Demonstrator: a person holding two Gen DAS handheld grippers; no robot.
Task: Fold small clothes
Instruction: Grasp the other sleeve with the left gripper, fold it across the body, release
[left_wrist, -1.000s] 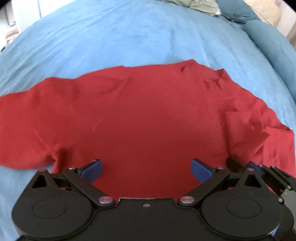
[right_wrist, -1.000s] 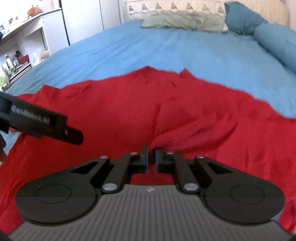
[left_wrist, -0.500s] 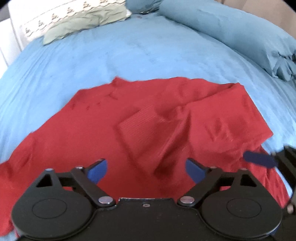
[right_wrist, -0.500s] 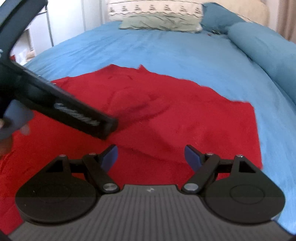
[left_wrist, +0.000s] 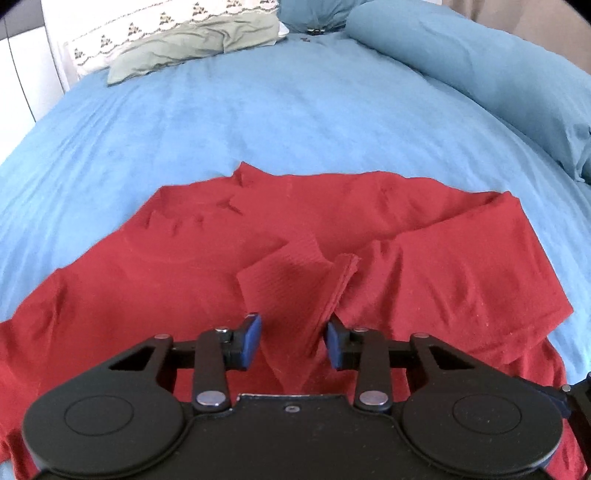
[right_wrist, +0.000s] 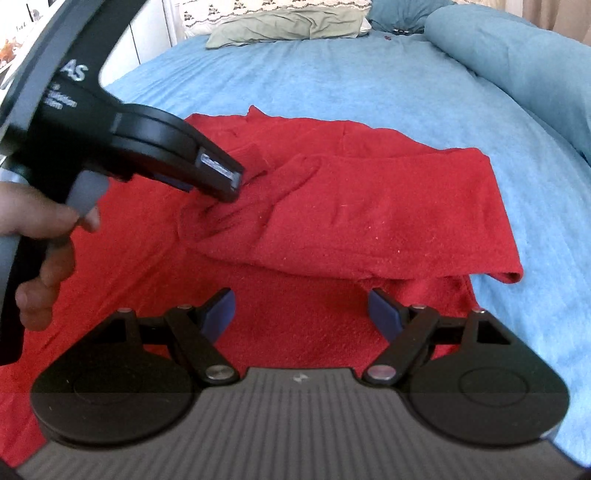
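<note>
A red long-sleeved top lies spread on the blue bed, its right sleeve folded in over the body. The sleeve's ribbed cuff stands up between the blue pads of my left gripper, whose jaws are partly closed around it with small gaps on both sides. In the right wrist view the left gripper sits on the cuff over the top. My right gripper is open and empty, hovering above the top's lower part.
Blue bedspread all around the top. A green pillow and patterned white pillow lie at the head; a blue bolster runs along the right. White furniture stands at the left beyond the bed.
My right gripper let go of the sleeve and opened after carrying it over the body. My left gripper swung to the cuff and its jaws narrowed around it.
</note>
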